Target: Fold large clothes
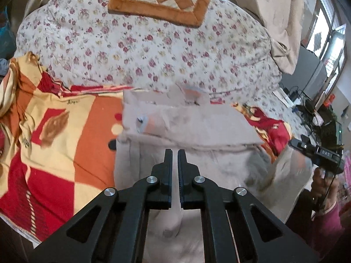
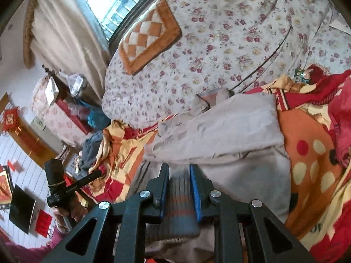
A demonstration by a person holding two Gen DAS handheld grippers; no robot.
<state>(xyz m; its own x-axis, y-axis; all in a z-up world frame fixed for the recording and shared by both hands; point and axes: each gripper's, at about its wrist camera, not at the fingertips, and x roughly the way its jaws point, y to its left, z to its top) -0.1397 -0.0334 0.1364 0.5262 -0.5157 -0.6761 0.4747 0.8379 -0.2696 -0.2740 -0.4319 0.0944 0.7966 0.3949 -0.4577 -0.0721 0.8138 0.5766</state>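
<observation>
A large pale grey-beige garment (image 1: 193, 127) lies partly folded on an orange, red and cream blanket (image 1: 65, 135). My left gripper (image 1: 174, 153) is shut on a fold of its cloth, near its front edge. In the right wrist view the same garment (image 2: 219, 129) lies ahead. My right gripper (image 2: 179, 168) is shut on the garment's striped ribbed cuff (image 2: 181, 197), which runs between the jaws. The right gripper also shows at the right edge of the left wrist view (image 1: 318, 155), and the left gripper at the left of the right wrist view (image 2: 65, 188).
A bulky floral quilt (image 1: 142, 50) is piled behind the garment, with an orange-and-white checked cushion (image 1: 160, 0) on top. Beige curtains (image 1: 274, 11) and a window are at the back. Cluttered furniture and cables (image 1: 311, 107) stand to the right of the bed.
</observation>
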